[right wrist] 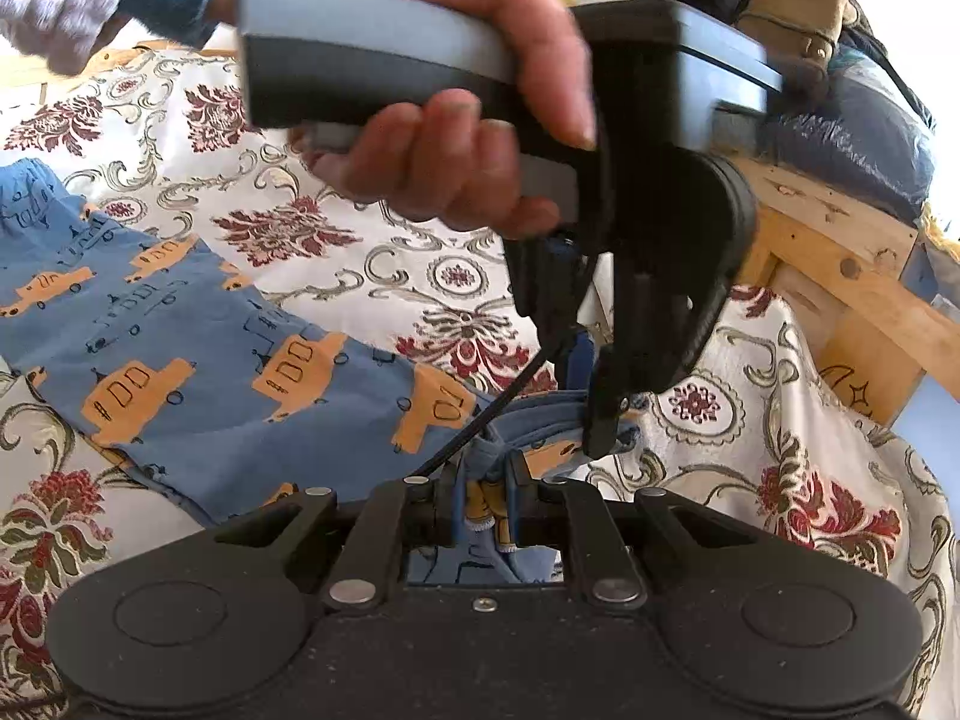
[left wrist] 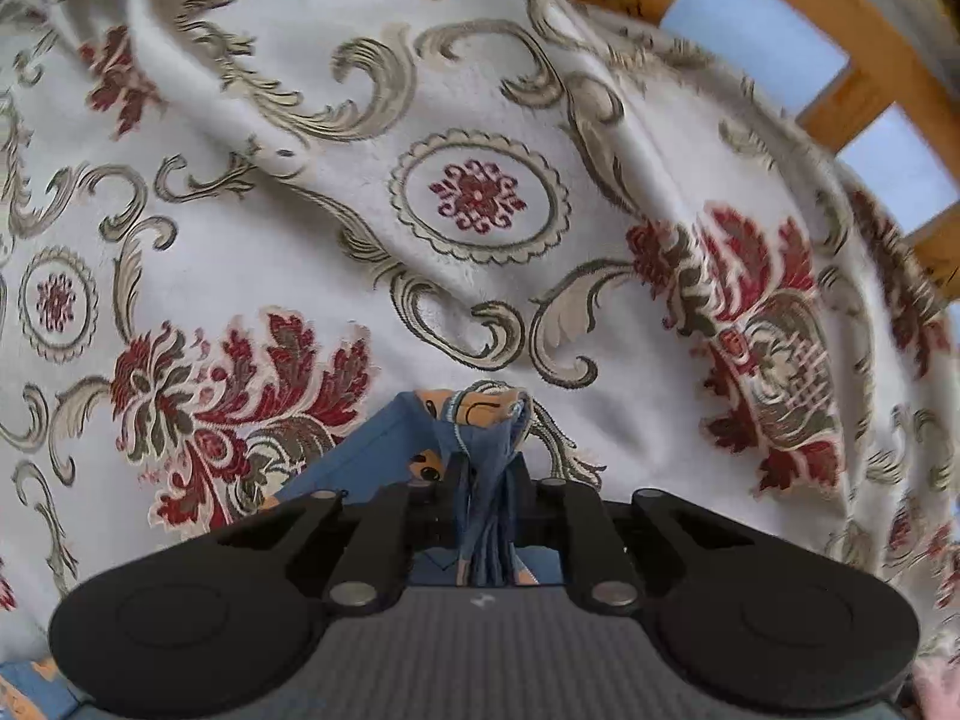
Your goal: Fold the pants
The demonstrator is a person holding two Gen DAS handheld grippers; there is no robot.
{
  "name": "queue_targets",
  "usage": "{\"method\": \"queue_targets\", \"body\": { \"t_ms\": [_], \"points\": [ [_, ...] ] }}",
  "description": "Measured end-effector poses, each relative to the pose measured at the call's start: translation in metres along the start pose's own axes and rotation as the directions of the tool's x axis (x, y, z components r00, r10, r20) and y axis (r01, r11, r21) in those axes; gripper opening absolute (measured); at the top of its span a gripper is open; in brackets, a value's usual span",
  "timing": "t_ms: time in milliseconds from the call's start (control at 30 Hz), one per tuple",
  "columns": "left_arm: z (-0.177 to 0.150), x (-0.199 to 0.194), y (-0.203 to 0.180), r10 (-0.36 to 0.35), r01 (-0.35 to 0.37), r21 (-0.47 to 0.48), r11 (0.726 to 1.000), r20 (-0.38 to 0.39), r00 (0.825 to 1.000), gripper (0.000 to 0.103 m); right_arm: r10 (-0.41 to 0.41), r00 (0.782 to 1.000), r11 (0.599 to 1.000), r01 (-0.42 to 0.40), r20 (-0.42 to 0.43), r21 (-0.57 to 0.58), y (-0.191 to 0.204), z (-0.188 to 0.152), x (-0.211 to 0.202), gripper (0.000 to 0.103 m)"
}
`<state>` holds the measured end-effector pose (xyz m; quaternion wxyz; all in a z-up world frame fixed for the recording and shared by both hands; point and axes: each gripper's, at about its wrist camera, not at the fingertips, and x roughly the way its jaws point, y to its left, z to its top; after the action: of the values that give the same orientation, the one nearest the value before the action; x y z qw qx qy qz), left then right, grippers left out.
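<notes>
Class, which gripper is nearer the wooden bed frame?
Left. The left gripper grips the pants close beside the wooden frame; the right gripper grips them farther back.

A floral bedspread covers the bed, beside a wooden frame bearing dark bundles.

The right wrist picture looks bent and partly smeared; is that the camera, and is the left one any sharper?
Right wrist view: fisheye bowing curves the wooden frame; the hand and the left gripper it holds look slightly motion-smeared, while the pants are crisp in even daylight. Left wrist view: the bedspread is sharp centrally, smeared at the upper rim, with dark corners.
</notes>
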<state>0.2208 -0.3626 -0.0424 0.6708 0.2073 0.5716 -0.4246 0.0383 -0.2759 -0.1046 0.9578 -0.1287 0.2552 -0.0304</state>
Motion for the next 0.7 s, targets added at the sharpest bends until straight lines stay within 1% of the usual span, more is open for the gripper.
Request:
{"method": "queue_targets", "body": {
  "t_ms": [67, 133, 267, 333, 433, 567, 600, 700],
  "points": [
    [-0.007, -0.011, 0.010, -0.057, 0.059, -0.029, 0.998, 0.043, 0.997, 0.013, 0.007, 1.000, 1.000, -0.007, 0.021, 0.019, 0.000, 0.003, -0.004, 0.014],
    [-0.017, -0.022, 0.022, -0.107, 0.113, -0.066, 0.991, 0.093, 0.990, 0.013, 0.015, 0.999, 0.999, -0.017, 0.045, 0.039, 0.001, 0.009, -0.008, 0.014],
    [-0.039, -0.043, 0.044, -0.172, 0.196, -0.123, 0.973, 0.185, 0.968, 0.013, 0.039, 0.995, 0.999, -0.042, 0.088, 0.032, 0.012, 0.021, -0.014, 0.014],
    [-0.057, -0.055, 0.058, -0.189, 0.233, -0.163, 0.959, 0.245, 0.951, 0.013, 0.057, 0.992, 0.998, -0.060, 0.109, 0.023, 0.019, 0.026, -0.019, 0.014],
    [-0.086, -0.069, 0.084, -0.228, 0.318, -0.255, 0.913, 0.329, 0.916, 0.013, 0.116, 0.985, 0.993, -0.119, 0.129, 0.017, 0.030, 0.035, -0.025, 0.014],
    [-0.141, -0.084, 0.124, -0.235, 0.410, -0.355, 0.840, 0.444, 0.865, 0.013, 0.208, 0.969, 0.978, -0.209, 0.136, -0.008, 0.050, 0.043, -0.028, 0.014],
    [-0.154, -0.086, 0.133, -0.229, 0.426, -0.378, 0.822, 0.465, 0.855, 0.013, 0.229, 0.964, 0.973, -0.228, 0.136, -0.021, 0.056, 0.044, -0.029, 0.014],
    [-0.192, -0.081, 0.162, -0.198, 0.449, -0.438, 0.779, 0.507, 0.839, 0.013, 0.292, 0.949, 0.956, -0.289, 0.122, -0.047, 0.073, 0.047, -0.027, 0.014]
  ]
}}
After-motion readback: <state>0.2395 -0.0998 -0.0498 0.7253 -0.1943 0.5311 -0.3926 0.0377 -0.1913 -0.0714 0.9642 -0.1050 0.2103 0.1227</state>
